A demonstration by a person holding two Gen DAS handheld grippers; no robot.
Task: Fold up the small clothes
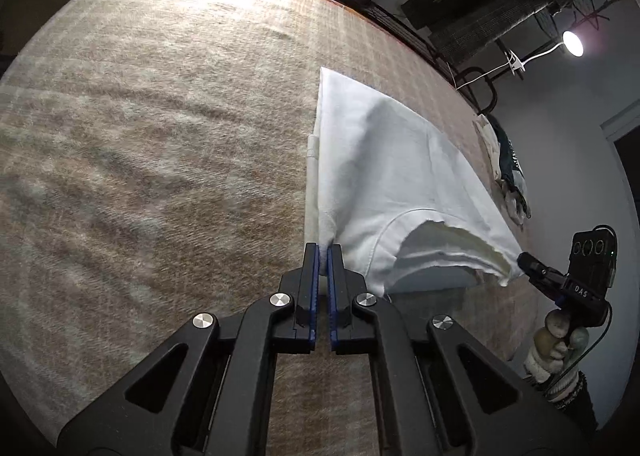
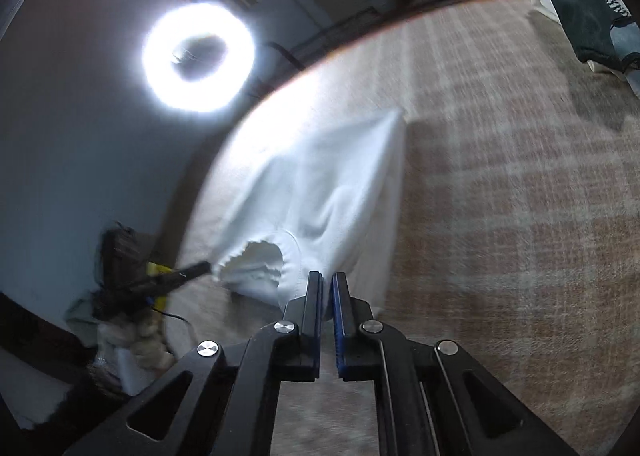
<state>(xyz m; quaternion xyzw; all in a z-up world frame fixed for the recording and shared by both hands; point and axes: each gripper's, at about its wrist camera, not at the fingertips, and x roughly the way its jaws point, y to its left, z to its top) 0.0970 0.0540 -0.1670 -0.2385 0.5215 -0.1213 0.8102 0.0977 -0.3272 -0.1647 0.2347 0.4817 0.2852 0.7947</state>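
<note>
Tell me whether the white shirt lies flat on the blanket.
No: both the left gripper and right gripper hold the white shirt's near edge lifted.

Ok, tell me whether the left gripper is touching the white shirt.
Touching. The left wrist view shows the left gripper with its jaws nearly closed on an edge of the white shirt, the cloth running down between the blue pads.

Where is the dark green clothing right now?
The dark green clothing lies at the far edge of the tan blanket, top right in the right wrist view, apart from the white shirt both grippers hold.
</note>
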